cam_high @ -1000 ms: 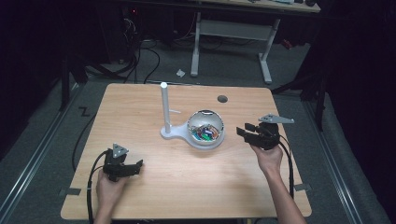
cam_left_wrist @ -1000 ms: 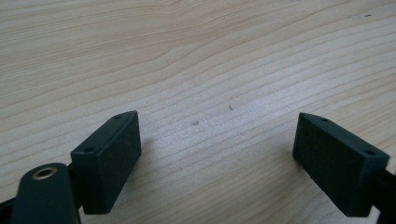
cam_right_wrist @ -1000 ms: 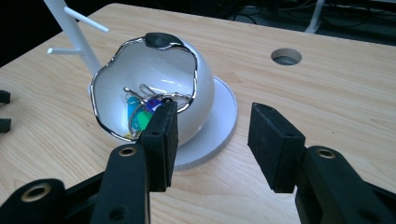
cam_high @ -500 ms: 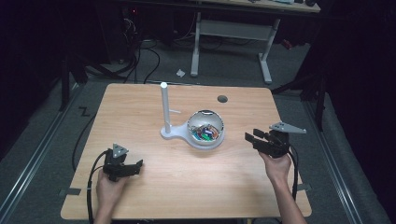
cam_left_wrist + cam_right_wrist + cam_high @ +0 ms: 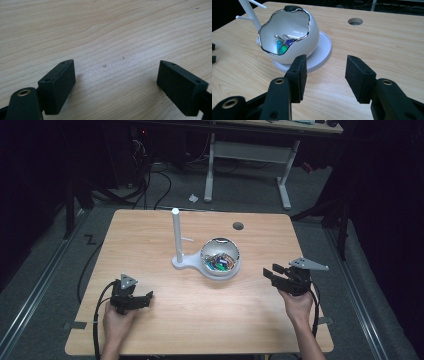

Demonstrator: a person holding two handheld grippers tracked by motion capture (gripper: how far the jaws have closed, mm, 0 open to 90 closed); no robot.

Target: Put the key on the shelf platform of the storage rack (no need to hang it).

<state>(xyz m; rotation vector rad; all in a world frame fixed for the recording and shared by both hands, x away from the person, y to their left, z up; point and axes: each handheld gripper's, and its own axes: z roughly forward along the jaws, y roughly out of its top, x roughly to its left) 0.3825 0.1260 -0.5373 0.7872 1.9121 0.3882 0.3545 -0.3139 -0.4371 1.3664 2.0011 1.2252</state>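
Two grippers are working over one wooden table (image 5: 150, 235). The left gripper (image 5: 142, 300) is resting low near the front left corner, its jaws standing wide apart with bare wood between them — nothing is being held. The right gripper (image 5: 270, 272) is hovering at the right side of the table, near the bowl but not touching it; its jaws are parted about halfway, with nothing between the pads.

One white bowl (image 5: 294, 37) with a wavy, silver-edged rim is sitting on the round end of one white base (image 5: 324, 50), slightly right of the table's centre. The bowl's opening is tilting toward the right gripper. Inside it small coloured pieces (image 5: 283, 43) are lying in a heap — green, blue and some bent wire showing; they are overlapping too much to be counted, though they may be paper clips. One white post (image 5: 176, 232) is rising upright from the other end of the same base, just left of the bowl, with short pegs sticking out sideways.

One round hole (image 5: 238, 225) is sitting in the tabletop near the far edge. No writing or brand mark is readable anywhere.
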